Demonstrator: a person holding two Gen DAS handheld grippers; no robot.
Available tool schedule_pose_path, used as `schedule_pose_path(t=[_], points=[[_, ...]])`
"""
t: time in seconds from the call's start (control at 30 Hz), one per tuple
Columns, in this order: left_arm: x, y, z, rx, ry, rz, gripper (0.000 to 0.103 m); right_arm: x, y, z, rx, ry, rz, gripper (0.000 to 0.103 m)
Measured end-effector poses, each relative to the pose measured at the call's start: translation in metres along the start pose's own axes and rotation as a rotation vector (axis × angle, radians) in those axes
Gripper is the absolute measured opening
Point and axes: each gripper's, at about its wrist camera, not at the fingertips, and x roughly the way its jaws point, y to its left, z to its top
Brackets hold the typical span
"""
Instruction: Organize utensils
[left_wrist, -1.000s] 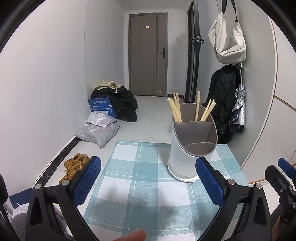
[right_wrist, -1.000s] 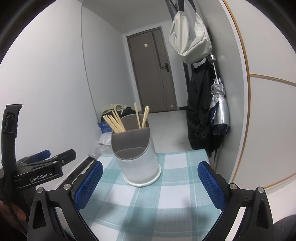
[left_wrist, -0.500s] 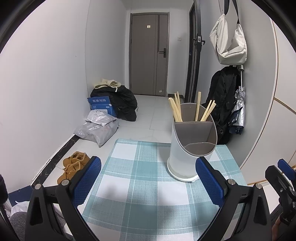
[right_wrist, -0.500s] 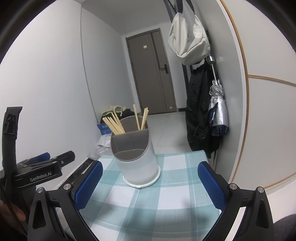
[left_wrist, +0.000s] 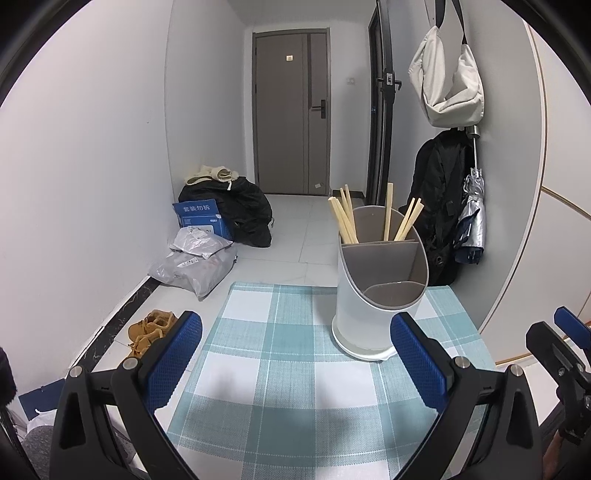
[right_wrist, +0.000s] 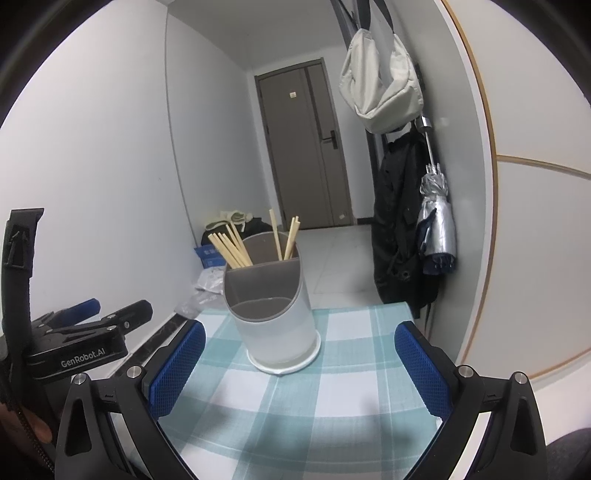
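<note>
A white utensil holder (left_wrist: 373, 314) with a grey divided insert stands on the far right part of a teal checked cloth (left_wrist: 280, 384). Several wooden chopsticks (left_wrist: 345, 221) stand in its back compartment; the front compartments look empty. The holder also shows in the right wrist view (right_wrist: 275, 325) with its chopsticks (right_wrist: 231, 249). My left gripper (left_wrist: 295, 365) is open and empty, above the cloth, short of the holder. My right gripper (right_wrist: 297, 373) is open and empty, just in front of the holder. The left gripper's body (right_wrist: 79, 339) shows at the left of the right wrist view.
The table stands against the right wall. On the floor beyond lie grey parcels (left_wrist: 194, 264), a blue box (left_wrist: 201, 219), black bags (left_wrist: 240, 210) and brown shoes (left_wrist: 149, 328). A white bag (left_wrist: 448, 77), a black coat (left_wrist: 441, 206) and an umbrella (left_wrist: 471, 218) hang on the right wall.
A fingertip at the bottom edge of the left wrist view one second ago is gone. Both grippers have shifted only slightly and remain open.
</note>
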Motion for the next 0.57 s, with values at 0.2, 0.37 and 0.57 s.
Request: schedule_pose_path(t=[0.2,0.37,0.57], points=[[-0.0008,-0.0001,-0.0007,0.001,0.0,0.0,0.099,-0.0004,-0.0001,-0.0006,0.001,-0.001,-0.003,0.103],[-0.0008,0.0009,-0.0016,-0.004,0.002,0.003,0.099,0.0002,-0.0002,-0.0007,0.001,0.003,-0.003,0.103],[0.0028,0.0004,-0.0043,-0.01,0.038,-0.024,0.099,0.0024,-0.0001,-0.0017,0.003,0.011,-0.004,0.103]])
